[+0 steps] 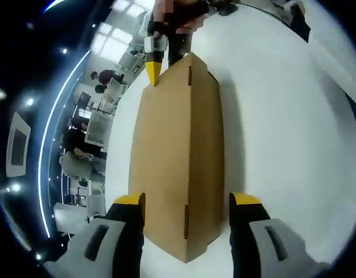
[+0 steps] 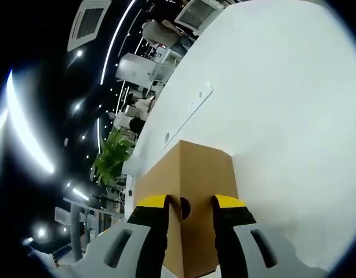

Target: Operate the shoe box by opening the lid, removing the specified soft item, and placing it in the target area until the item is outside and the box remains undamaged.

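A long brown cardboard shoe box (image 1: 175, 150) lies shut on the white table (image 1: 282, 145), running away from me in the left gripper view. My left gripper (image 1: 188, 200) is open, its yellow-tipped jaws standing on either side of the box's near end. At the far end, a yellow fingertip (image 1: 153, 70) of the right gripper touches the box's top corner. In the right gripper view the box (image 2: 201, 174) is close up, and one vertical edge and a small dark hole sit between the jaws of my right gripper (image 2: 190, 202). These jaws stand narrowly apart. Contact with the cardboard is unclear.
A person (image 1: 175, 23) stands at the table's far end behind the box. Desks and seated people (image 1: 79, 145) lie beyond the table's left edge. A flat white strip (image 2: 192, 107) lies on the table (image 2: 282, 116), with a green plant (image 2: 111, 153) past the edge.
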### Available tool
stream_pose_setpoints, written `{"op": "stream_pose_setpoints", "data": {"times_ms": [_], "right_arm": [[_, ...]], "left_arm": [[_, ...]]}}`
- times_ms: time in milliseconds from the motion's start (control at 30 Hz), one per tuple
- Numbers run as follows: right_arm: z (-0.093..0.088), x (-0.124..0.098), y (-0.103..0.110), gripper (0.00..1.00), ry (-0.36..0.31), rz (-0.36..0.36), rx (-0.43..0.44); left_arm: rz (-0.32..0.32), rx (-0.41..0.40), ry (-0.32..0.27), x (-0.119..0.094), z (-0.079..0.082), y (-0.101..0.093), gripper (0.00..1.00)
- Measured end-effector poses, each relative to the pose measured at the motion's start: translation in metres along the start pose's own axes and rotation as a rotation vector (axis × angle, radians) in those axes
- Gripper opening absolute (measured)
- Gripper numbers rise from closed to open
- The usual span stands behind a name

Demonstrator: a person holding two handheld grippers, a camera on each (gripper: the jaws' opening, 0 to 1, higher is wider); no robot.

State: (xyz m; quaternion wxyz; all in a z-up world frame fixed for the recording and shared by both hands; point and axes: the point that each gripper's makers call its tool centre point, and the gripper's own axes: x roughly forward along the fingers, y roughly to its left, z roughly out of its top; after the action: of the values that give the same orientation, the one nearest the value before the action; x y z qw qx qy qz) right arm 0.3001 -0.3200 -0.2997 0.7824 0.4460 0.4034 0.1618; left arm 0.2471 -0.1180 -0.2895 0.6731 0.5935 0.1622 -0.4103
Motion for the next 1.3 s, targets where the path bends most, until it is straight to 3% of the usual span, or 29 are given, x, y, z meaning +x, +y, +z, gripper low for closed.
{"op": "stream_pose_setpoints", "data": {"times_ms": [300,433,533,833,1300], "right_arm": [[0.001,0.001,-0.002,0.28,0.005,0.0,0.001],[0.001,0.0,-0.002,0.28,0.006,-0.001,-0.001],[0.0,-0.001,0.0,0.28,0.007,-0.001,-0.002],[0.001,0.0,-0.001,0.28,0.007,0.0,-0.004],[0.001,0.001,-0.001,0.28,0.006,-0.001,-0.003]], "left_arm": [[0.015,0.036,-0.011,0.004,0.002,-0.003,0.53],[0.033,0.086,0.029,0.011,-0.006,-0.006,0.53],[0.03,0.08,0.038,0.013,-0.009,-0.008,0.53],[0.058,0.095,0.042,0.016,-0.011,-0.013,0.59],[0.149,0.121,0.05,0.018,-0.011,-0.004,0.48]]}}
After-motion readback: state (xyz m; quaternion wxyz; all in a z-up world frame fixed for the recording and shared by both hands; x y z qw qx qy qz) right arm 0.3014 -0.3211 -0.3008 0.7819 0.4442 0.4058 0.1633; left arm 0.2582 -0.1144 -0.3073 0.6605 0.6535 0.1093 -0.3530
